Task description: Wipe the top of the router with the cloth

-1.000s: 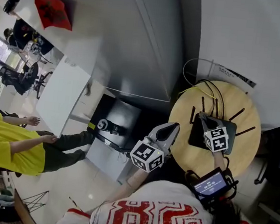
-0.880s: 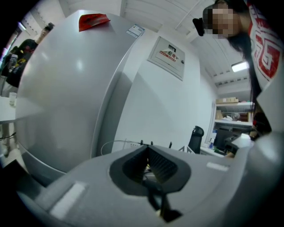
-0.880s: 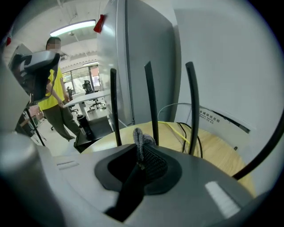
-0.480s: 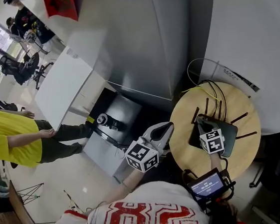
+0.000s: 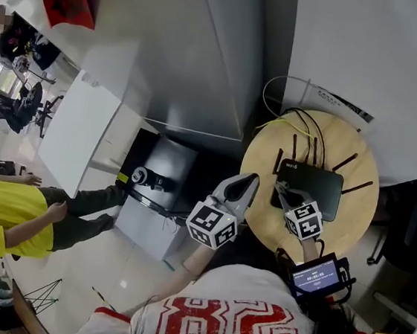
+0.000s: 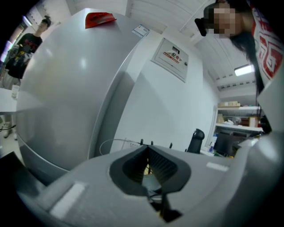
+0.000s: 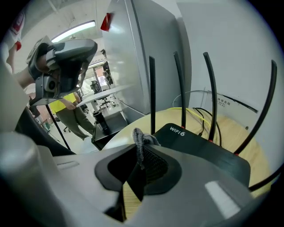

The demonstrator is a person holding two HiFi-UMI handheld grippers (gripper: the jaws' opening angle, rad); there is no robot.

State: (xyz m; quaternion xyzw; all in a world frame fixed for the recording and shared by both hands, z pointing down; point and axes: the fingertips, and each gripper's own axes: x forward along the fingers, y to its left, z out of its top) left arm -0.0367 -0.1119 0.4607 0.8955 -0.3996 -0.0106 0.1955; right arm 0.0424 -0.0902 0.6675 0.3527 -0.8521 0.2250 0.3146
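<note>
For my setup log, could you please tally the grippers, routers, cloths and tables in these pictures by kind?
Grippers: 2, the left gripper and the right gripper
Router: 1
Cloth: 1, between the right gripper's jaws
Round table: 1
Total: 5

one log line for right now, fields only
right gripper: shut on cloth | cloth: at router edge | left gripper: shut, empty, beside table
</note>
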